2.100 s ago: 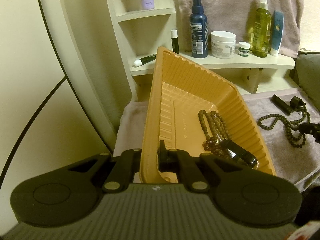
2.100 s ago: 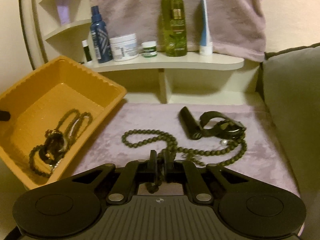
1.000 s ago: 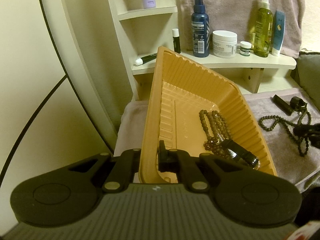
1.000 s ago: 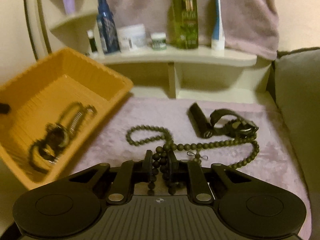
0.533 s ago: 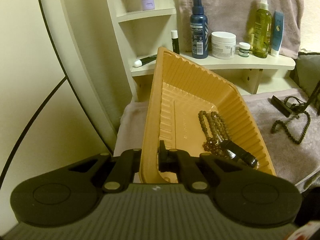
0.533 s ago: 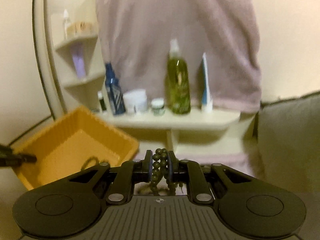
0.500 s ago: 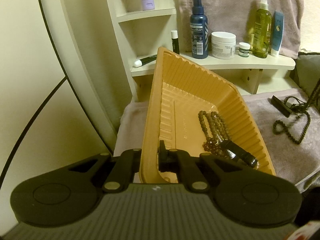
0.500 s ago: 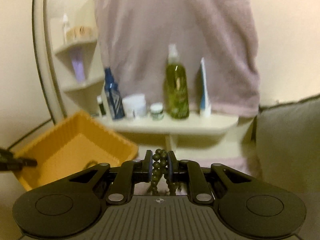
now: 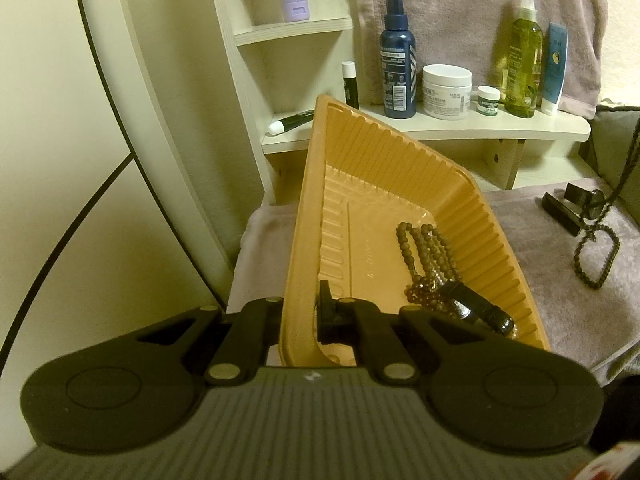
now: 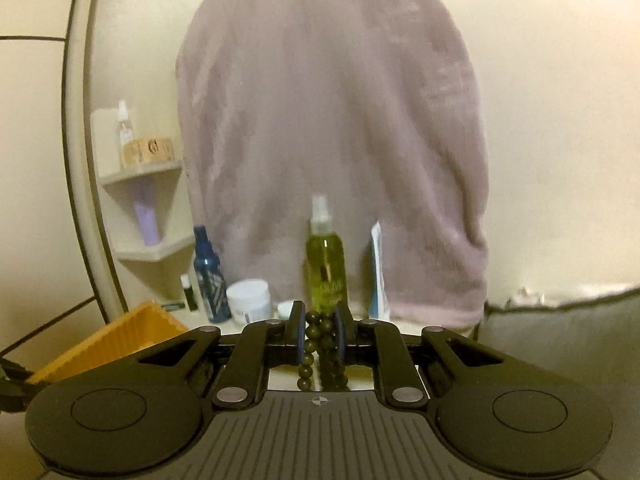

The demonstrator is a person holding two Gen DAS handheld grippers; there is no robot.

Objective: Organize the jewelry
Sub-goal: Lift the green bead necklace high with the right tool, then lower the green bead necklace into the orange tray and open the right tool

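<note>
The right gripper (image 10: pixel 319 334) pinches 2 strands of the green bead necklace (image 10: pixel 320 344) between its fingers, beads dangling below. The left gripper (image 9: pixel 301 314) clamps the orange tray's (image 9: pixel 404 160) near wall.

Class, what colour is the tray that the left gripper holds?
Orange tray; the left wrist view shows it best.

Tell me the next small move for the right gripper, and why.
Probably lift a little higher, then swing toward the orange tray. The right gripper is shut on the green bead necklace, whose tail touches the cloth, while the left gripper holds the tray's rim.
</note>
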